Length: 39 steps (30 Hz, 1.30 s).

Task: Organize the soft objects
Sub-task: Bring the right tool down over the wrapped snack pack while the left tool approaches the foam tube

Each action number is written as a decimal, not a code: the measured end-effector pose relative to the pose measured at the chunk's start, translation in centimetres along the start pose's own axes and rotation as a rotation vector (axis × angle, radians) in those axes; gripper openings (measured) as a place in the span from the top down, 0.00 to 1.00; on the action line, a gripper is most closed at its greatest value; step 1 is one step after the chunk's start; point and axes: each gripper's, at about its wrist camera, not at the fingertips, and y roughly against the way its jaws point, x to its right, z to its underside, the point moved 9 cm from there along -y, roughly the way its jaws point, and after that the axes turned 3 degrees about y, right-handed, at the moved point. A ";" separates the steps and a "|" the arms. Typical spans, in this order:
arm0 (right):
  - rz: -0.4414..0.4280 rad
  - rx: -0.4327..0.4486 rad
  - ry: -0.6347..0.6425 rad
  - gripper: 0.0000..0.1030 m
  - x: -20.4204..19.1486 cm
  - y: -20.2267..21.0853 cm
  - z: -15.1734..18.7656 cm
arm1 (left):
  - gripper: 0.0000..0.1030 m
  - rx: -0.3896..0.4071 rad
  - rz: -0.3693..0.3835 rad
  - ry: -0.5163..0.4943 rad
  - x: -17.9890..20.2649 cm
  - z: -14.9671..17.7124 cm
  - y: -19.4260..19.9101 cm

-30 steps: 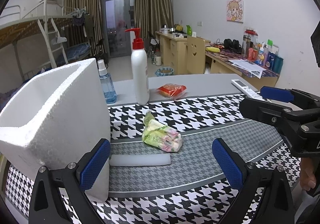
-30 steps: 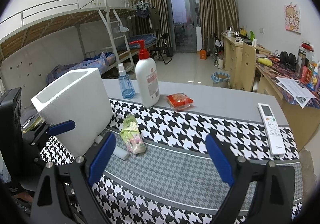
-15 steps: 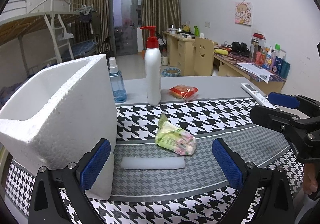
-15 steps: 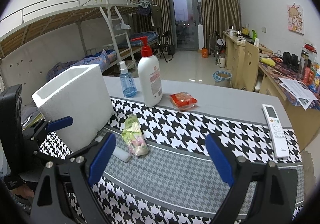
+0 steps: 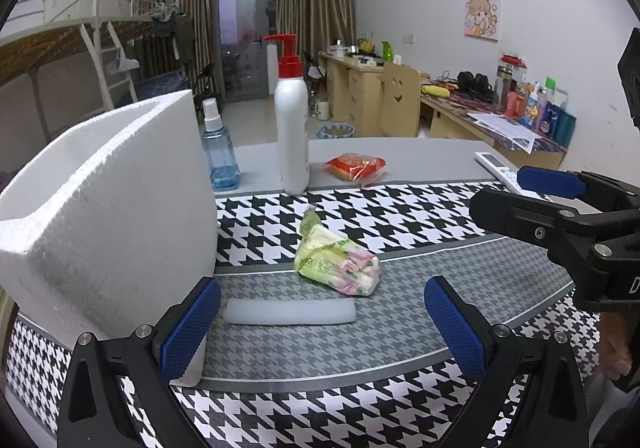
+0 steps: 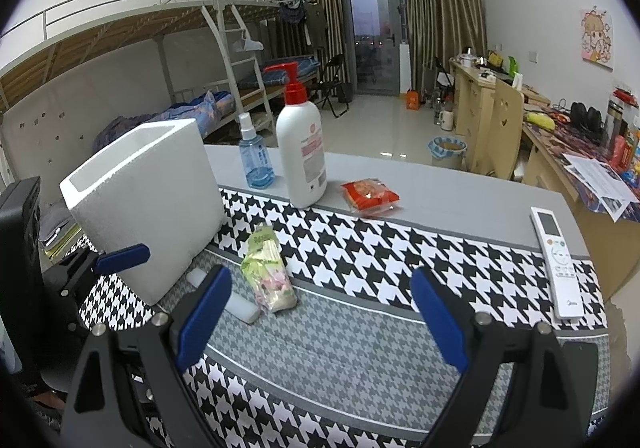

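The green snack pack (image 5: pixel 338 264) lies on the bench (image 5: pixel 420 156), ahead between the left gripper (image 5: pixel 320 322)'s wide-spread fingers, a white foam strip (image 5: pixel 290 312) nearer them. Foam box (image 5: pixel 112 208) touches the left finger. Right gripper (image 6: pixel 322 314) gapes too, empty.

Left gripper (image 5: pixel 320 322) jaws spread wide over foam strip (image 5: pixel 290 311); snack bag (image 5: pixel 336 260) just beyond

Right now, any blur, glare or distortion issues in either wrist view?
Left wrist view: sharp, strong fisheye bowing the table runner, black vignette in the corners, dim even room light, soft shadow under the snack bag. Right wrist view: same barrel distortion and vignette, mild reflection on the floor near the door, no motion blur; foam box slightly overexposed.
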 end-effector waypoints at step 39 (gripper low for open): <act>-0.024 -0.117 0.067 0.09 -0.7 -3.6 1.0 | 0.01 -0.086 -0.037 0.050 -1.2 1.9 -2.0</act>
